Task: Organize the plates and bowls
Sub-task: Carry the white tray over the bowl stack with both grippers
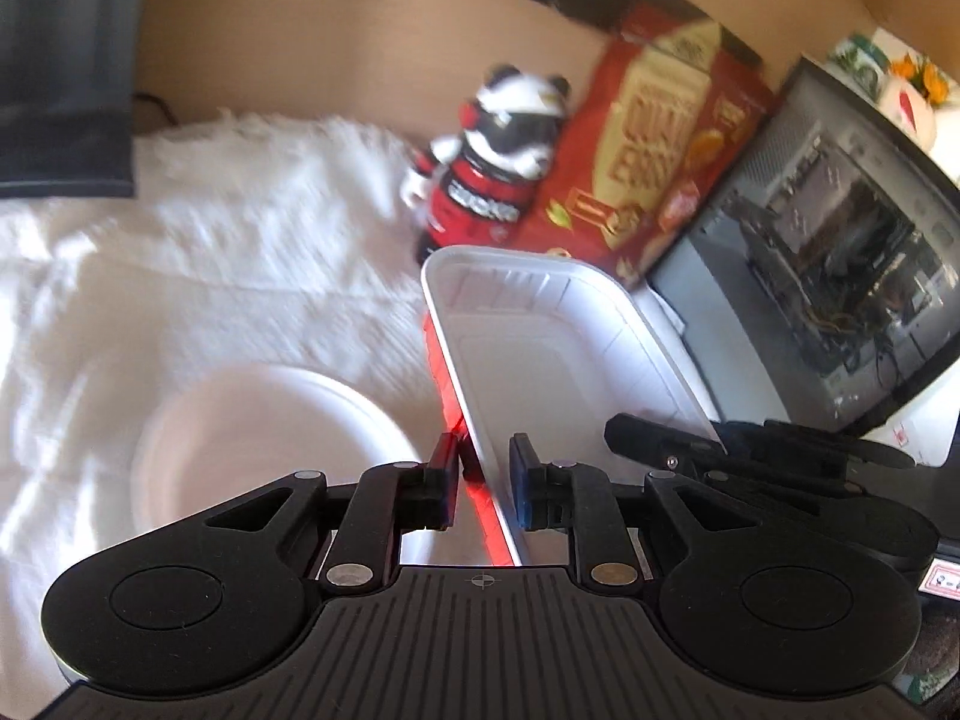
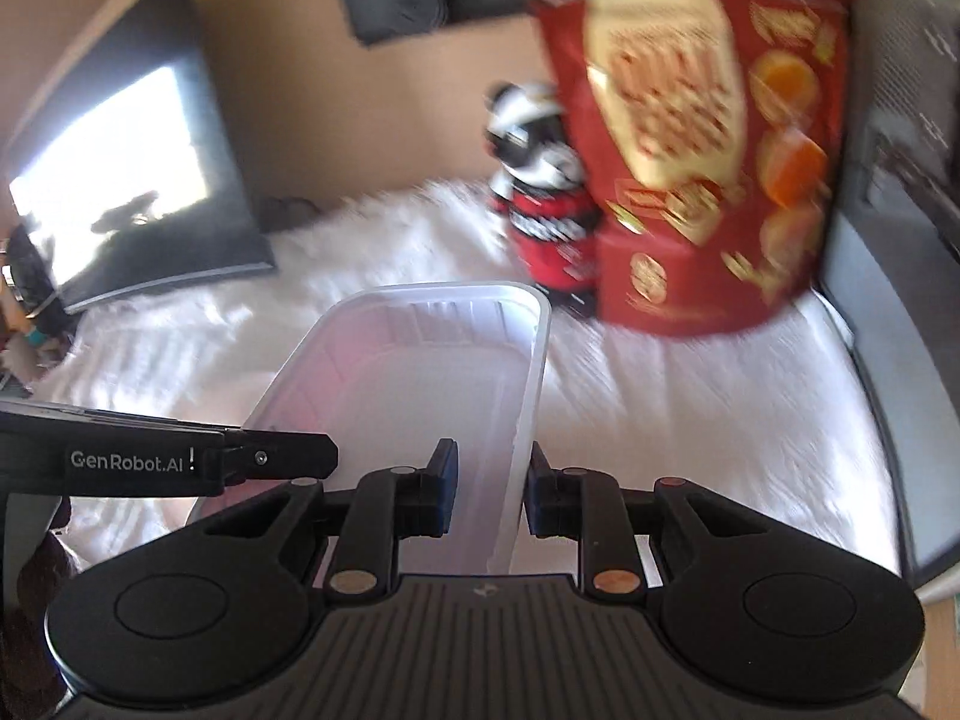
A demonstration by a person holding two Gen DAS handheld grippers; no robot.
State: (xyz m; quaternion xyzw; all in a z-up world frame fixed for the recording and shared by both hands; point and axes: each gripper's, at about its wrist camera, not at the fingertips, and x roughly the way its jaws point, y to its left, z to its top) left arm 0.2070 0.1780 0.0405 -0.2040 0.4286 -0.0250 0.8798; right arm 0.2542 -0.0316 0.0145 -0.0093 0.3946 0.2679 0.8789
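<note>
The left gripper (image 1: 485, 483) holds a white rectangular tray (image 1: 540, 360) by its near-left rim: the wall of the tray passes between the two fingers, whose pads press against it from either side, and a red strip runs along the underside of that rim. The right gripper (image 2: 487, 489) holds the same tray (image 2: 408, 384) by its near-right rim, with the thin translucent wall standing between its fingers, which are closed in on it. The tray is thus carried between both tools, tilted, above a white fluffy cloth (image 1: 180, 252) that covers the work surface. In the left wrist view the black body of the right tool appears just beyond the right edge of the tray; in the right wrist view the left tool enters from the left, marked with the lettering GenRobot.AI. A round white bowl (image 1: 270, 444) rests on the cloth to the left of the tray, near the left tool. Farther away, a panda figurine (image 1: 492, 162) in red and black stands on the cloth beside a red snack box (image 1: 666, 144). A computer case (image 1: 840, 240) with a transparent side panel stands at the right. A dark monitor (image 2: 120, 168) leans at the far left in the right wrist view.
</note>
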